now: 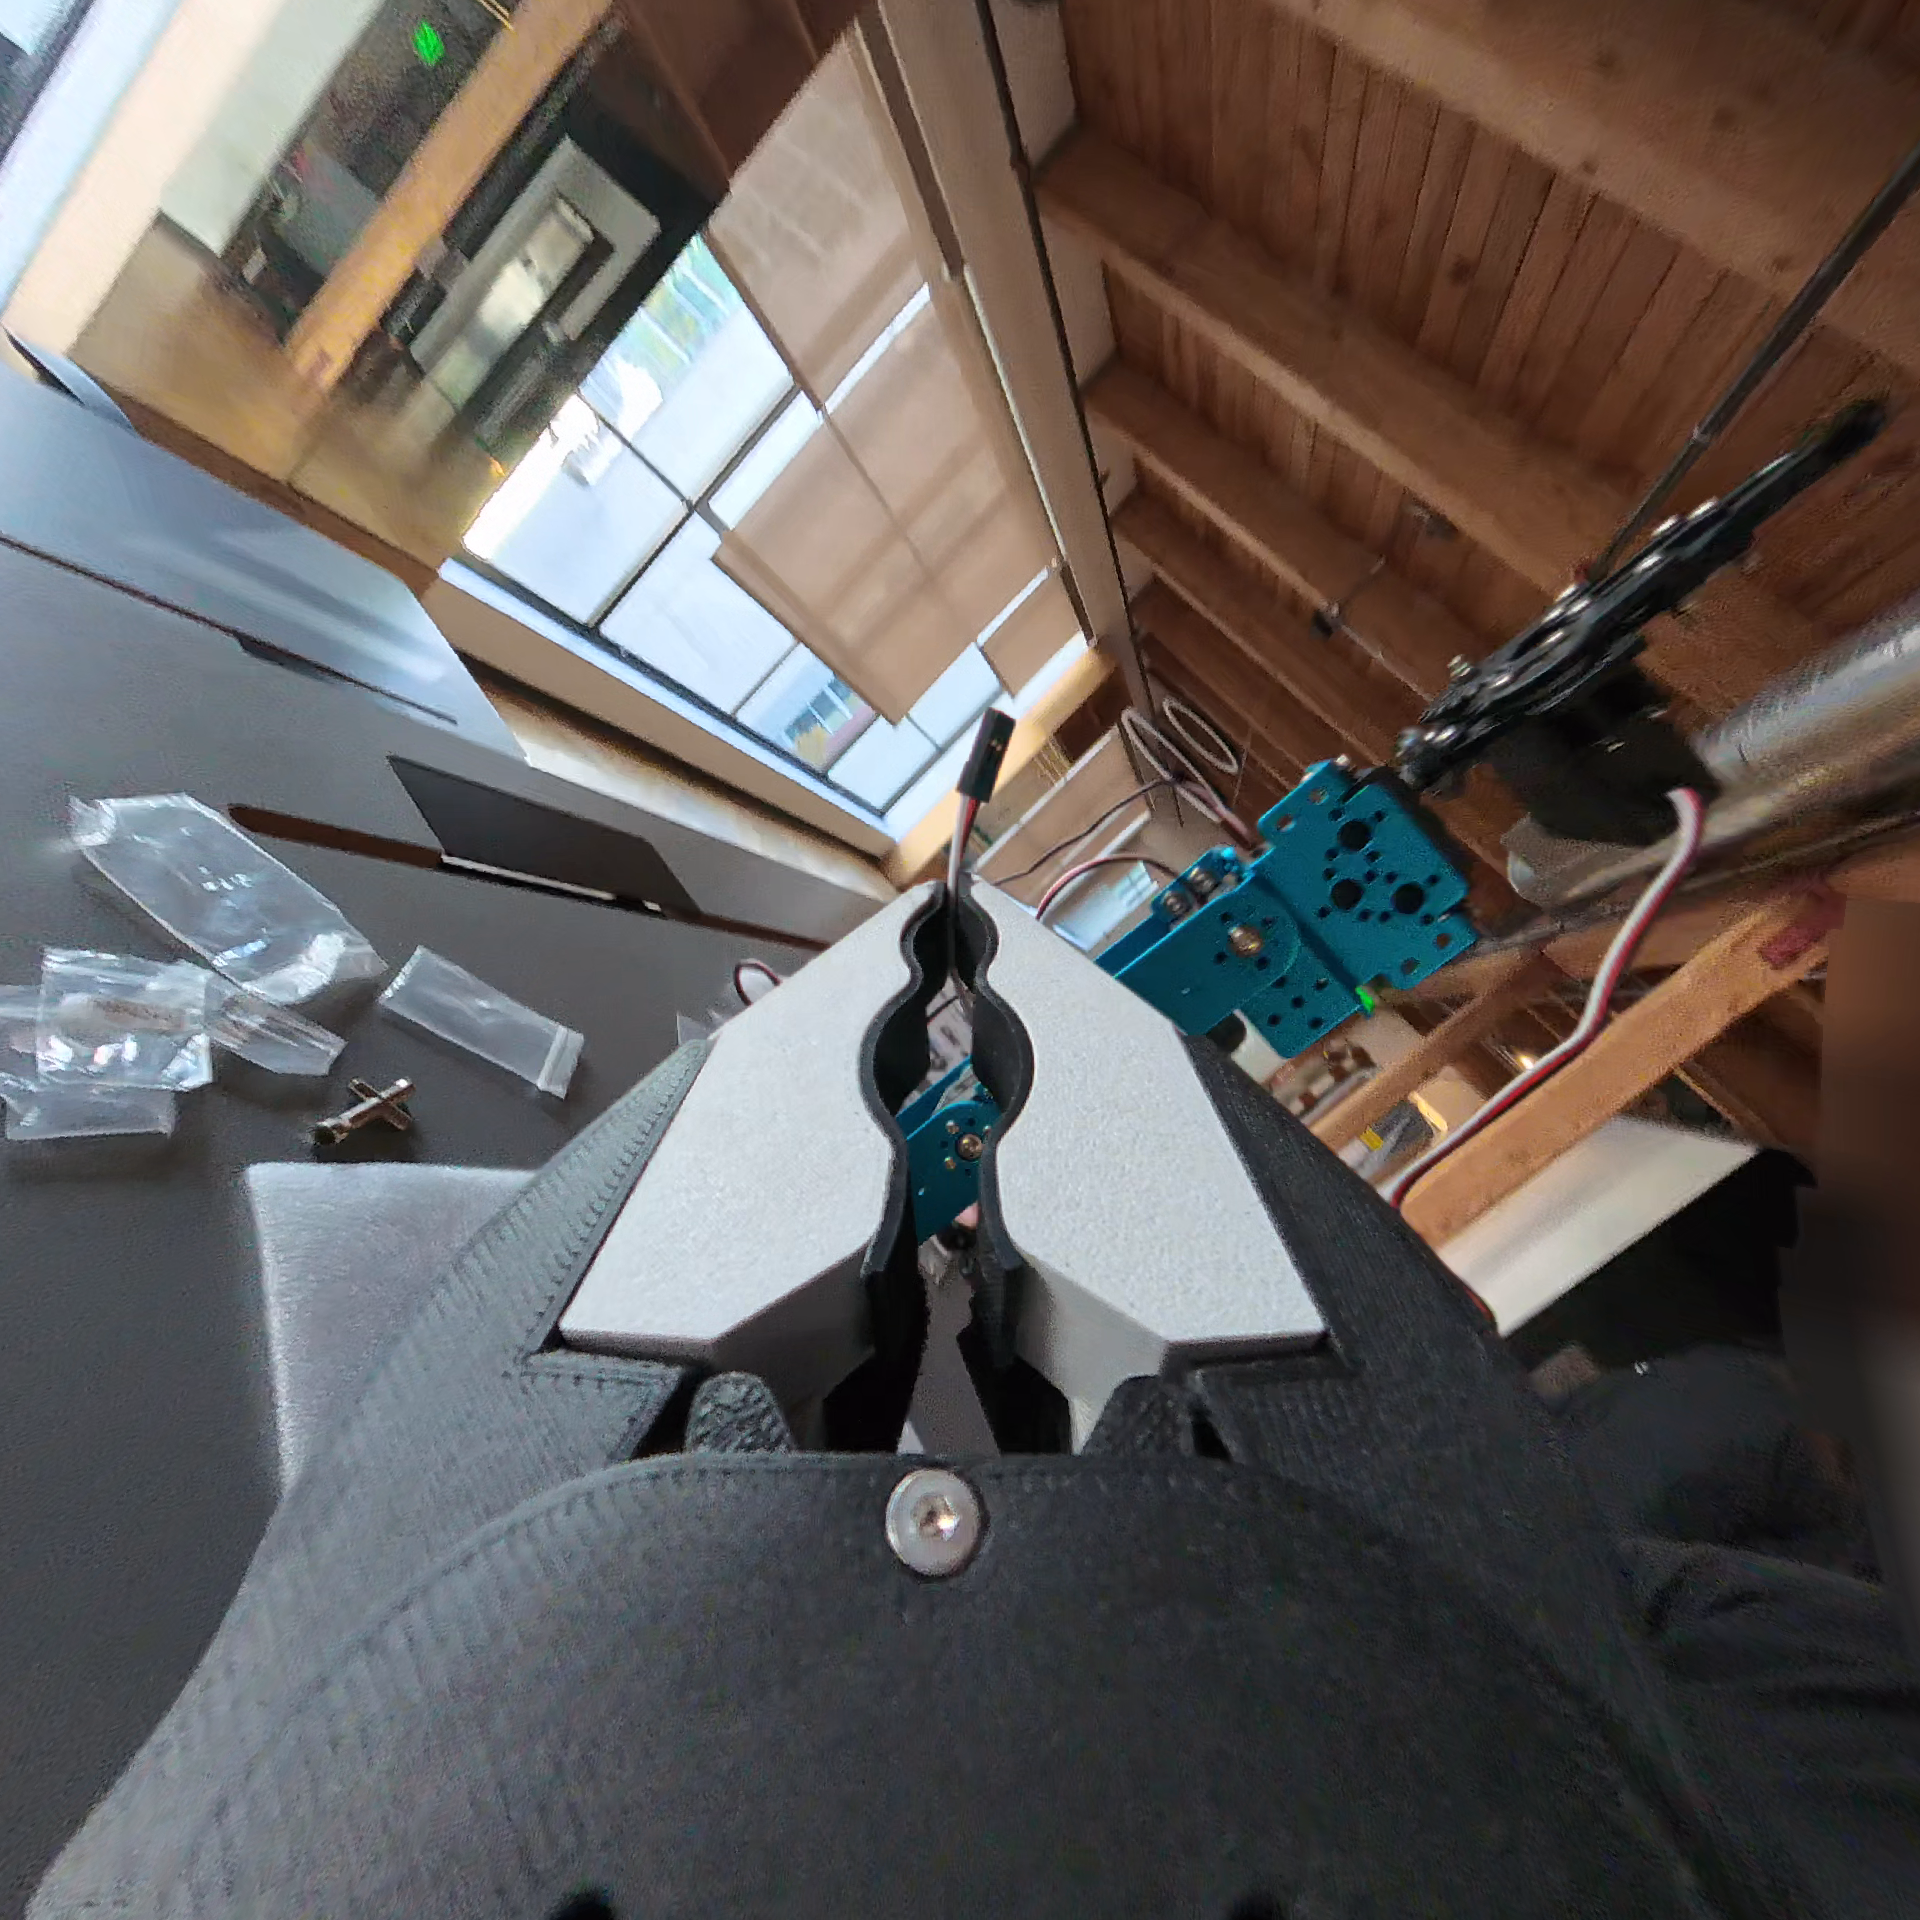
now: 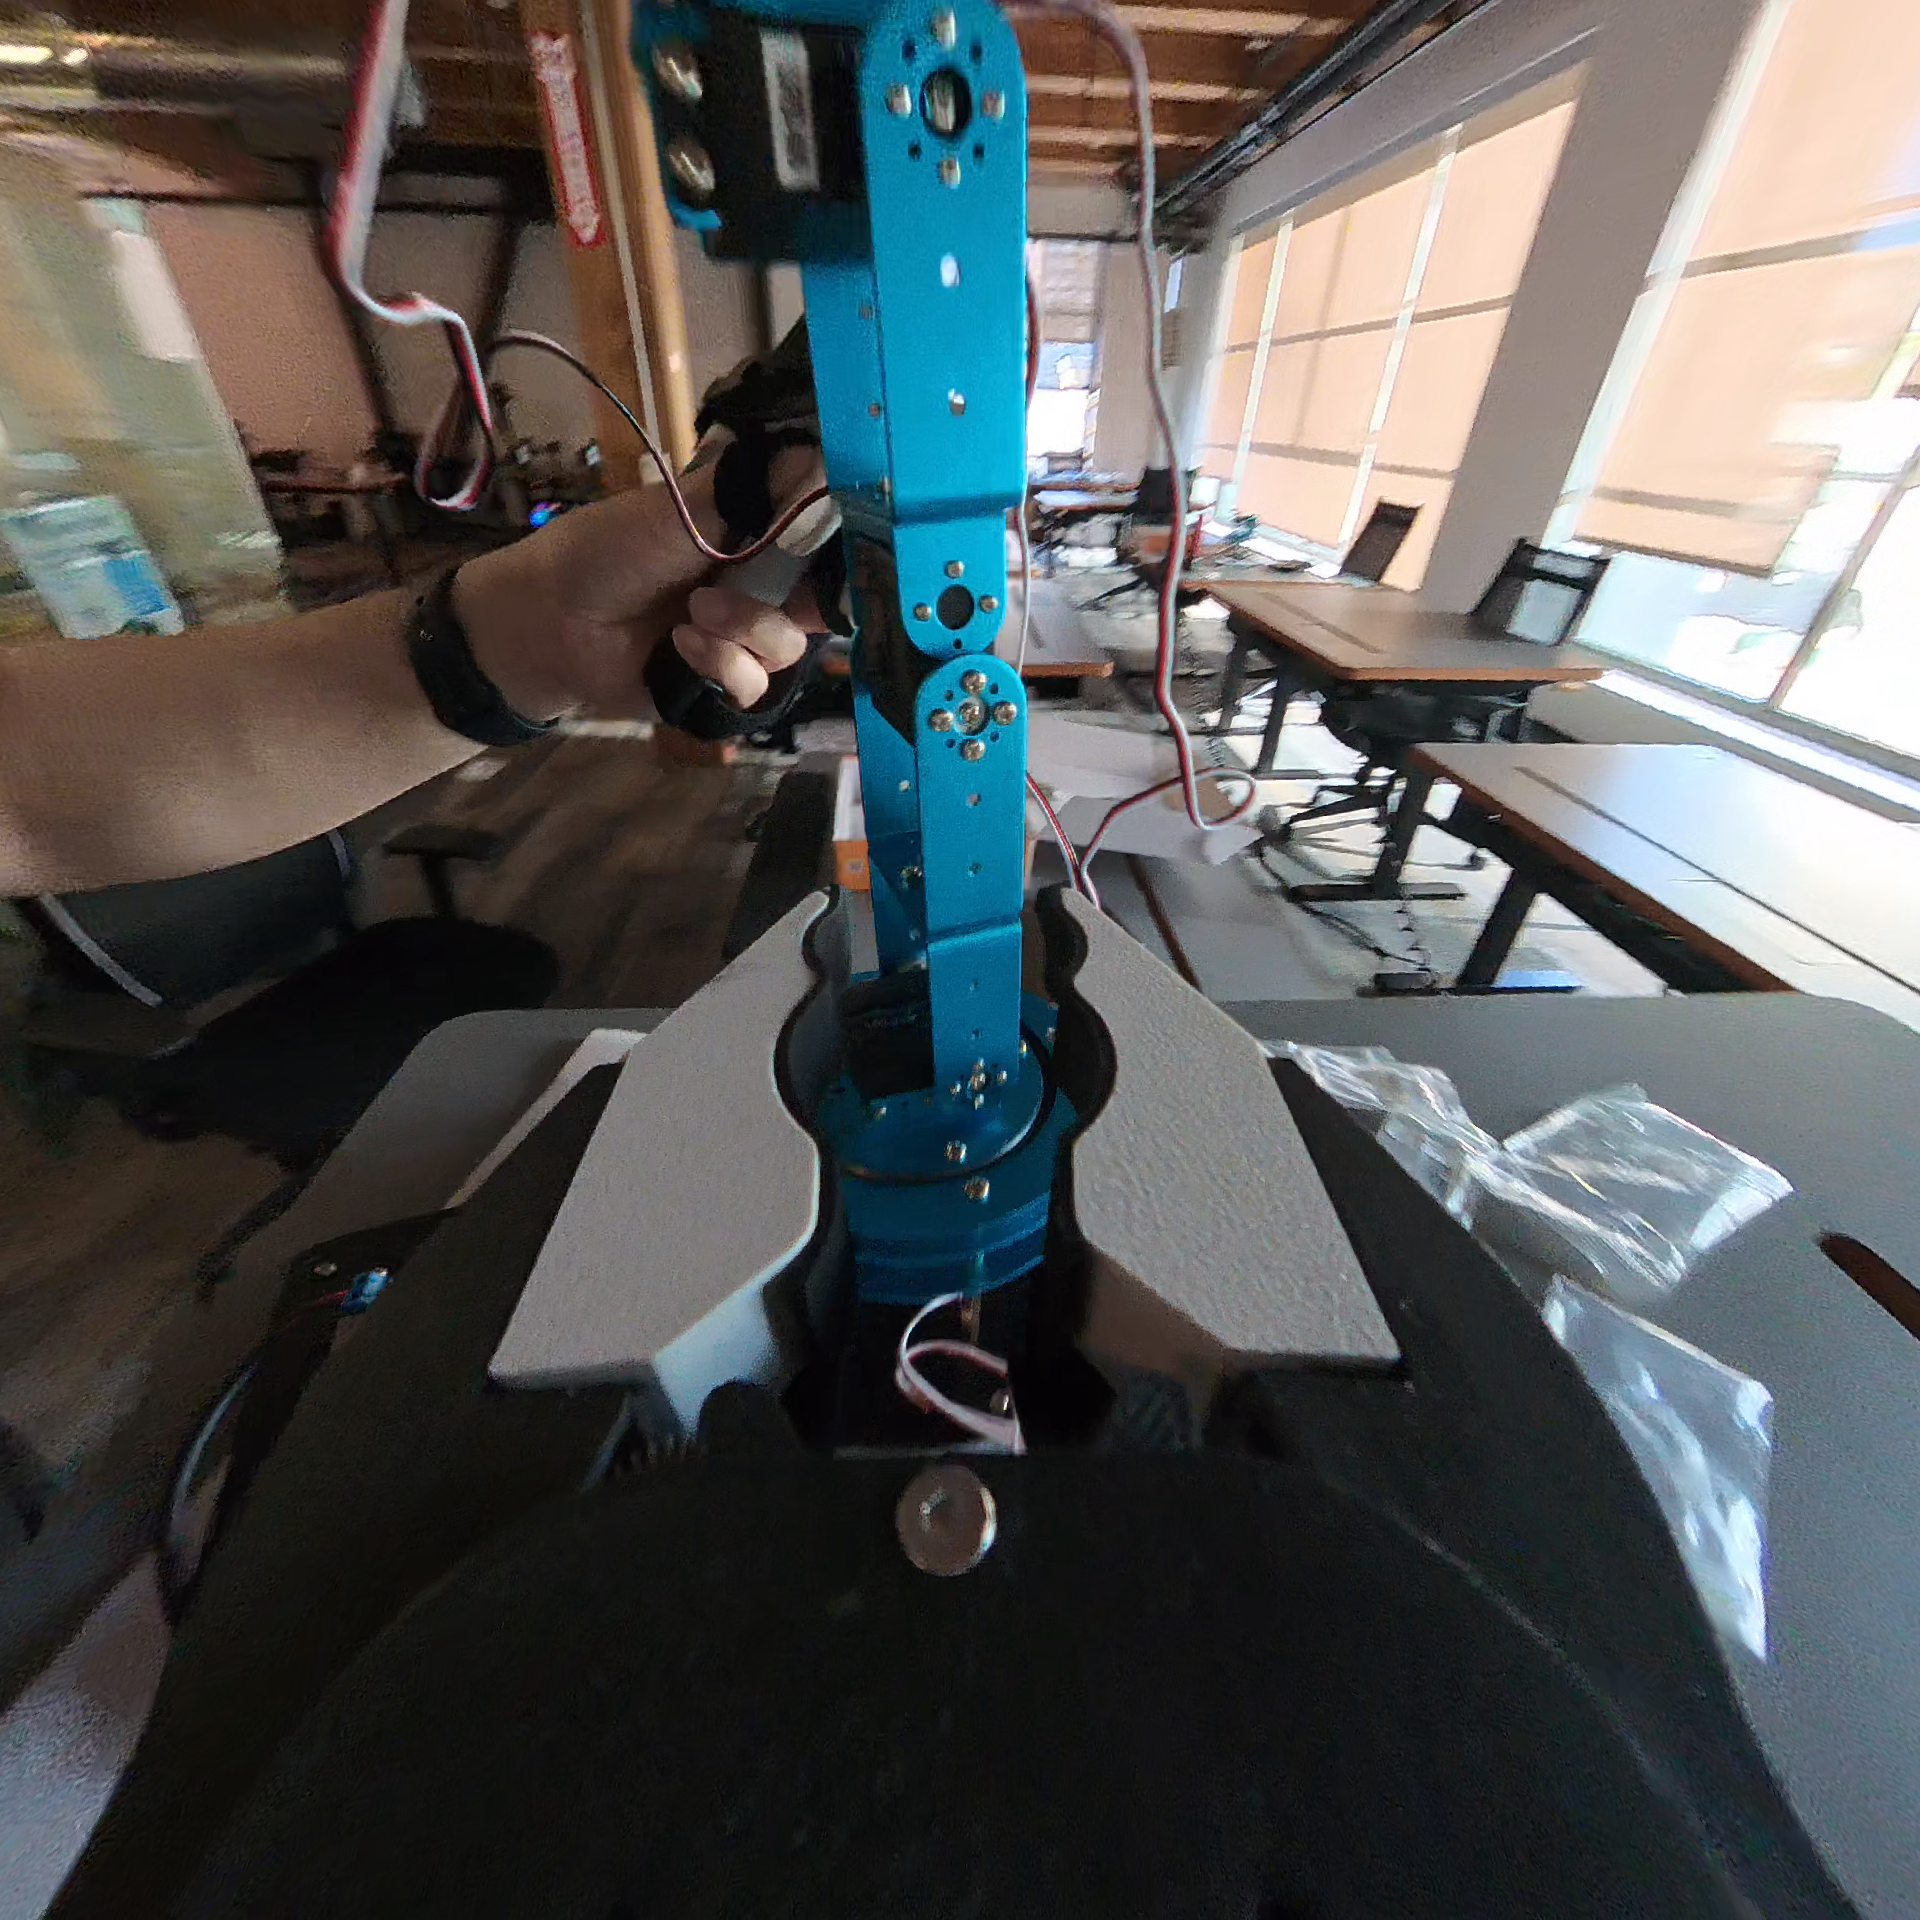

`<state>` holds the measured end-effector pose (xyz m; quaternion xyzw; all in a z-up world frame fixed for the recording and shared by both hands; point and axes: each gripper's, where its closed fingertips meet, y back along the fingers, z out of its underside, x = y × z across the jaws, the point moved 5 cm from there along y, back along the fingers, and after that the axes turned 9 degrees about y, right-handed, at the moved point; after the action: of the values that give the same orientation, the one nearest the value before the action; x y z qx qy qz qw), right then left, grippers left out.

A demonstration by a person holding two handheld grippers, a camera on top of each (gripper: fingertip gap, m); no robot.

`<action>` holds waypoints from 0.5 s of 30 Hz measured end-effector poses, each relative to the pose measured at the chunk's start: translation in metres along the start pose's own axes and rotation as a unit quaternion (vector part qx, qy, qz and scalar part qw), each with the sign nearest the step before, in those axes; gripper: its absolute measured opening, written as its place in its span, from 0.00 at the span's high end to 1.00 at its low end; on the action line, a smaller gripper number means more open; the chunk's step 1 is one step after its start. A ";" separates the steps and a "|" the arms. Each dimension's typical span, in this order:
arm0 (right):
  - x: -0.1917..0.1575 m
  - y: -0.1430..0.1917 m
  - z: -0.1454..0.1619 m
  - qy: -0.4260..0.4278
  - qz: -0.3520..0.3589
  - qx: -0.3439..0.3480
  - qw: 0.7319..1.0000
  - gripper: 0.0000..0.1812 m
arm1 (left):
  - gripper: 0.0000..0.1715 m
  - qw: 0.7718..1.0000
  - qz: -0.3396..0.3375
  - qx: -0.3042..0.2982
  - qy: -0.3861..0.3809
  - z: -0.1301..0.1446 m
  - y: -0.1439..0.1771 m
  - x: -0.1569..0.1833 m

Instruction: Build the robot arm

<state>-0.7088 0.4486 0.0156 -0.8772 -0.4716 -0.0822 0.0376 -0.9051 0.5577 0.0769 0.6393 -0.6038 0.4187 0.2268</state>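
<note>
A small blue metal robot arm [image 2: 930, 395] with black servos stands upright in the right wrist view. My right gripper [image 2: 940, 909] is shut on its round blue base [image 2: 940, 1164], which sits in the curved notches of the pads. My left gripper [image 1: 954, 904] is shut on a thin servo cable [image 1: 961, 831] whose black connector [image 1: 992, 732] sticks out above the fingertips. The blue arm [image 1: 1340, 883] shows beyond it, to the right. In the right wrist view a person's hand [image 2: 665, 613] holds the left gripper just behind the blue arm. Loose red, white and black wires [image 2: 1174, 644] hang from the arm.
A dark table [image 1: 156, 1299] carries several clear plastic bags [image 1: 223, 904] and a small metal cross tool [image 1: 369, 1107]. More bags [image 2: 1590, 1184] lie at my right gripper's right side. Desks and chairs [image 2: 1403, 644] stand farther back by large windows. My hands' fingertips stand some 15 centimetres from each other.
</note>
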 end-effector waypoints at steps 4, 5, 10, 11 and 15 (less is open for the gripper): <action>-0.023 0.062 0.002 -0.018 0.041 0.016 0.999 0.79 | 1.00 0.998 -0.030 0.028 -0.037 -0.006 0.020 0.012; -0.028 0.078 0.009 -0.025 0.047 0.007 0.999 0.79 | 1.00 0.997 -0.044 0.033 -0.050 -0.005 0.024 0.014; -0.036 0.171 0.037 -0.012 0.085 -0.047 0.995 0.80 | 1.00 0.990 -0.093 0.074 -0.078 0.008 0.035 0.028; -0.034 0.192 0.040 -0.003 0.089 -0.055 0.994 0.80 | 1.00 0.987 -0.105 0.084 -0.083 0.012 0.036 0.030; -0.020 0.281 0.038 0.010 0.118 -0.052 0.992 0.82 | 1.00 0.970 -0.187 0.121 -0.100 0.028 0.039 0.035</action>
<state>-0.4808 0.2825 -0.0224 -0.9267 -0.3594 -0.1100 0.0064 -0.9381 0.5082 0.0816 0.8020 -0.4381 0.3731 0.1599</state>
